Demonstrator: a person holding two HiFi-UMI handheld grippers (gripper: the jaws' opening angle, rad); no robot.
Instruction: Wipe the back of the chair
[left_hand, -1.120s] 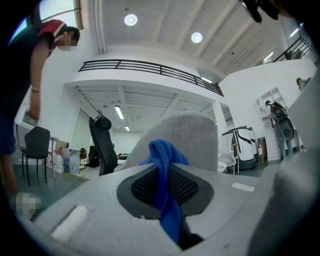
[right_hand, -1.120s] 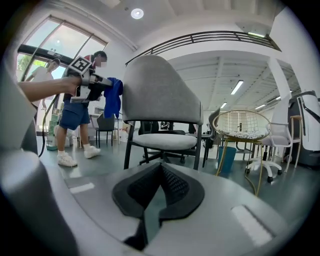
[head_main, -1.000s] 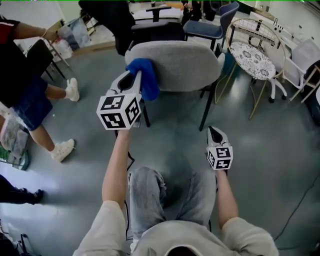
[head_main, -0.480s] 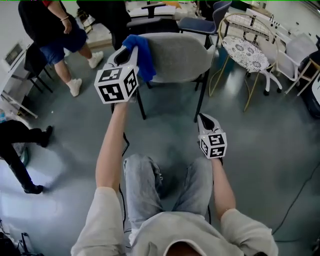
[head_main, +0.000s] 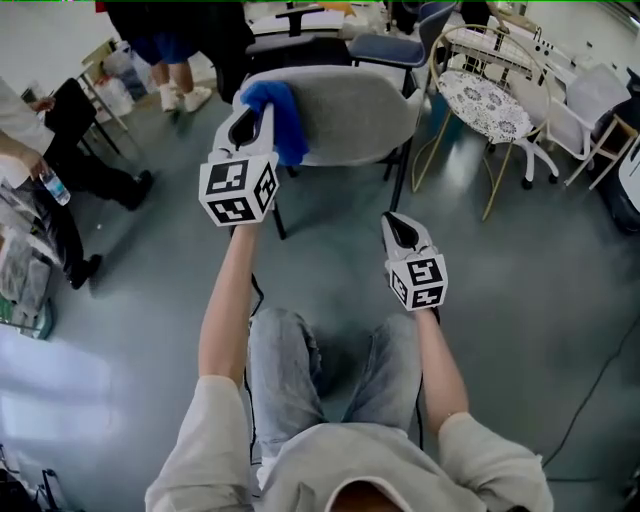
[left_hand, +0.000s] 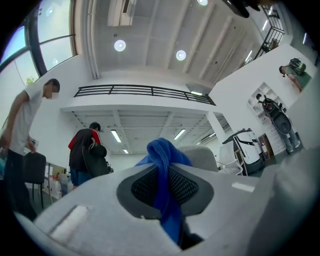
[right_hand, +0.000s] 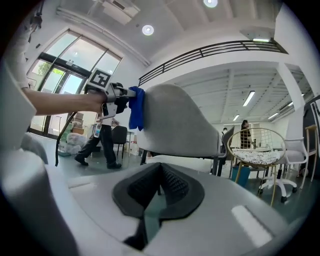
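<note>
A grey upholstered chair back (head_main: 345, 110) faces me on black legs. My left gripper (head_main: 252, 122) is raised at the back's top left corner, shut on a blue cloth (head_main: 277, 115) that lies against the fabric. In the left gripper view the blue cloth (left_hand: 162, 165) bunches up between the jaws, with the chair back (left_hand: 202, 157) just behind. My right gripper (head_main: 396, 226) hangs lower, in front of the chair's right legs, shut with nothing in it. The right gripper view shows the chair back (right_hand: 175, 125) side on, with the cloth (right_hand: 136, 107) and left gripper (right_hand: 107, 95) at its edge.
A round patterned table (head_main: 485, 105) in a gold wire frame stands right of the chair, a white chair (head_main: 590, 110) beyond it. A blue chair (head_main: 385, 48) is behind. People (head_main: 60, 150) stand and walk at the left and back left.
The left gripper with the cloth has risen from the back's left edge to its top left corner. The right gripper has lifted slightly. People at the left have walked on.
</note>
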